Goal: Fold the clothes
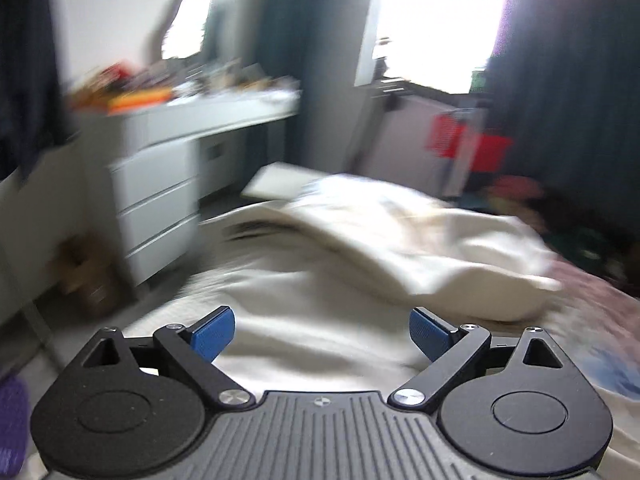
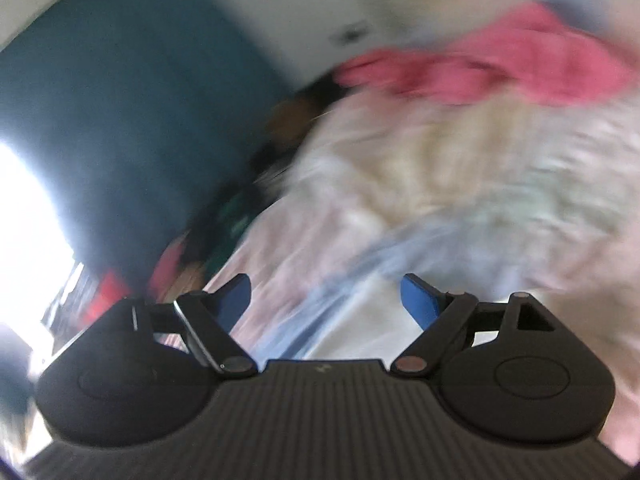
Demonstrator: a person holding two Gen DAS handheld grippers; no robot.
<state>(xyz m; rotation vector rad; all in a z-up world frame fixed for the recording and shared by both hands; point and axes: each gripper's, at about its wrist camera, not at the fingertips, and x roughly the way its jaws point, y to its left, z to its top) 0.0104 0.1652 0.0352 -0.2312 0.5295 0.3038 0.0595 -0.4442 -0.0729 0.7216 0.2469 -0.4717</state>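
Left gripper (image 1: 322, 338) jaws apart, nothing between, over the bed (image 1: 280, 320); cream cloth (image 1: 400, 240) bunched ahead, white drawers (image 1: 156, 208) just past the bed's left edge. Right gripper (image 2: 326, 304) also spread and bare; only its badly blurred view shows a pink garment (image 2: 500, 68), probably on the bed's far side.

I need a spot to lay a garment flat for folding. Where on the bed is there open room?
The flattest open patch is the cream bedcover ahead of the open left gripper, short of the rumpled white blanket. Crowded: the cluttered white dresser top; the pink cloth heap beyond the open right gripper.
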